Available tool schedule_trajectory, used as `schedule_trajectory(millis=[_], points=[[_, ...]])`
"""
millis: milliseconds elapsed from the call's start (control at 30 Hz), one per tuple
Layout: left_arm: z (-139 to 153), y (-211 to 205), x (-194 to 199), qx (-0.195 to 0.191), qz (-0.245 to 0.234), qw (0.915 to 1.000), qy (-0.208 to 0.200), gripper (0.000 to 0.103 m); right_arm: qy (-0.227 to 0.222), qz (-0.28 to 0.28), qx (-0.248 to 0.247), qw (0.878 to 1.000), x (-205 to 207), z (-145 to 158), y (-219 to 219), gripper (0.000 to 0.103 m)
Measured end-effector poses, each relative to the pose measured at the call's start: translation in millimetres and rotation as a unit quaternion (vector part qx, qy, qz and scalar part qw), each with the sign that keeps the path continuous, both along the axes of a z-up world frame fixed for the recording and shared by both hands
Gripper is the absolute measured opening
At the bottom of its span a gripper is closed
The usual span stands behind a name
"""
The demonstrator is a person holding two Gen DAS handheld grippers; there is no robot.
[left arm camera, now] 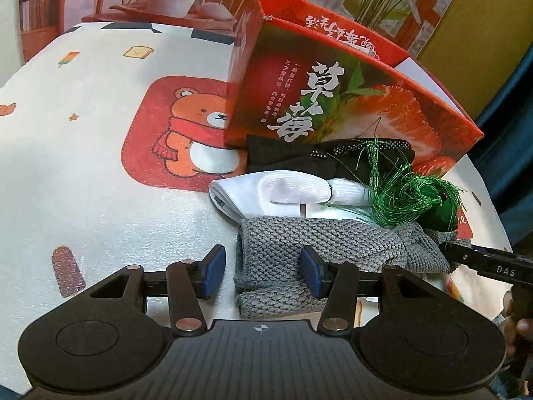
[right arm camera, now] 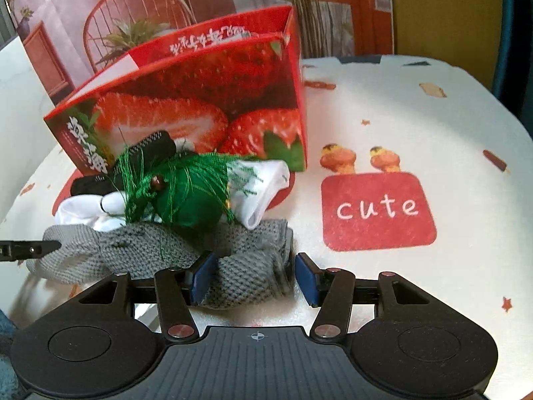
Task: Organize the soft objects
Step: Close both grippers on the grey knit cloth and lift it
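At the foot of the strawberry box [left arm camera: 333, 100], the soft things lie heaped on the table [left arm camera: 100, 183]. Both grippers are open and empty. The grey knit piece [right arm camera: 246, 276] runs nine-to-three; its right end sits between the right gripper [right arm camera: 255, 280] jaws, while the left gripper [left arm camera: 263, 271] straddles only its left edge. I judge the right nearer.

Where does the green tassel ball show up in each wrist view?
Left wrist: the green tassel ball is right of centre, on the grey knit, beside the white sock.
Right wrist: it sits left of centre, atop the same pile.
Shared landmark: the strawberry box stands just behind the pile in both.
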State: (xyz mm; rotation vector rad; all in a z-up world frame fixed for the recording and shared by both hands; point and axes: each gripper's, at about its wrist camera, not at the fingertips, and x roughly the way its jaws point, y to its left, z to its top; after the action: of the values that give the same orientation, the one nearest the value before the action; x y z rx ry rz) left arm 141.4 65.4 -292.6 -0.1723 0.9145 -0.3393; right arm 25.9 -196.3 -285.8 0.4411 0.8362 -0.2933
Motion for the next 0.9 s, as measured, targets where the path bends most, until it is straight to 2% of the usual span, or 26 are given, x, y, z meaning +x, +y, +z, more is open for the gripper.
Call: schedule_trajectory(millis=[100, 133, 233, 267, 300, 333, 433, 900], points=[[0, 0, 0, -0.002, -0.001, 1.0, -0.002, 0.051, -0.004, 0.0, 0.0, 1.0, 1, -1, 2, 0.05], [0, 1, 0, -0.003, -0.001, 1.0, -0.002, 0.048, -0.003, 0.001, 0.0, 1.0, 2, -1, 2, 0.047], [1, -1, -1, -0.003, -0.007, 0.9999, -0.008, 0.03, -0.004, 0.005, 0.004, 1.0, 4, 0, 3, 0.039], [2, -1, -1, 0.0, -0.008, 0.9999, -0.012, 0.015, -0.005, 0.008, 0.005, 1.0, 4, 0, 4, 0.036], [3, -1, -1, -0.002, -0.011, 0.9998, -0.015, 0.008, -0.005, 0.011, 0.007, 1.0, 4, 0, 4, 0.03], [4, -1, -2, -0.005, -0.013, 0.9998, -0.016, 0.006, -0.006, 0.013, 0.011, 1.0, 4, 0, 5, 0.025], [8, 1, -3, -0.009, -0.011, 0.9996, -0.025, 0.006, -0.009, 0.018, 0.007, 1.0, 5, 4, 8, 0.019], [51, 6, -13, -0.019, -0.007, 0.9954, -0.093, 0.006, -0.058, 0.024, -0.007, 0.998, 0, 47, 7, 0.017]])
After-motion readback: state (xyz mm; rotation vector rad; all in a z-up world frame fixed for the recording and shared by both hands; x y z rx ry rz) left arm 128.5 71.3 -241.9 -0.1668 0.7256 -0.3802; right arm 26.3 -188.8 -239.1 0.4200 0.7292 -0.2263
